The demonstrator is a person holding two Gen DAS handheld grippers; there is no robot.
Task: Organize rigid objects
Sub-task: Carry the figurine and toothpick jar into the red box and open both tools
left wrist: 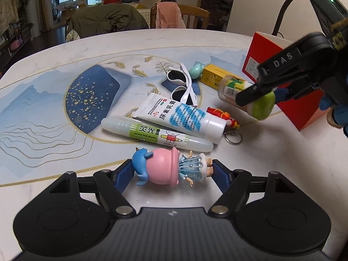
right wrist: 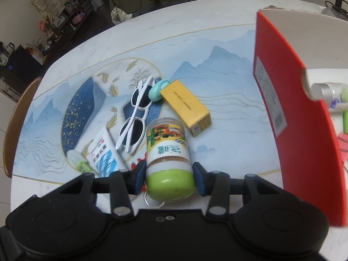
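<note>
Right gripper [right wrist: 169, 178] pinches a small clear plastic jar with a green cap and a yellow-green label [right wrist: 168, 158], its blue pads pressed on both sides of the jar near the cap. In the left wrist view this jar is seen at the right of the frame, lifted above the table, close to the tall red cardboard box [right wrist: 304, 130]. Through the cut-out in the box wall, at the right edge of the right wrist view, some things already lie inside, among them a silver-capped container, so I judge that part of the sorting is done.

Left gripper [left wrist: 173, 171] is spread wide, with a pink-hatted toy figure carrying a blue dolphin [left wrist: 167, 167] lying between its fingers; whether the pads touch it I cannot tell.

On the patterned table [left wrist: 54, 113] much is left: white sunglasses [left wrist: 184, 84], a white cream tube [left wrist: 180, 117], a white and green pen-shaped case [left wrist: 156, 133], a yellow carton [right wrist: 184, 106], a small teal object [right wrist: 157, 89] and a red keychain figure [left wrist: 224, 117]. I would say the task is near the middle.
</note>
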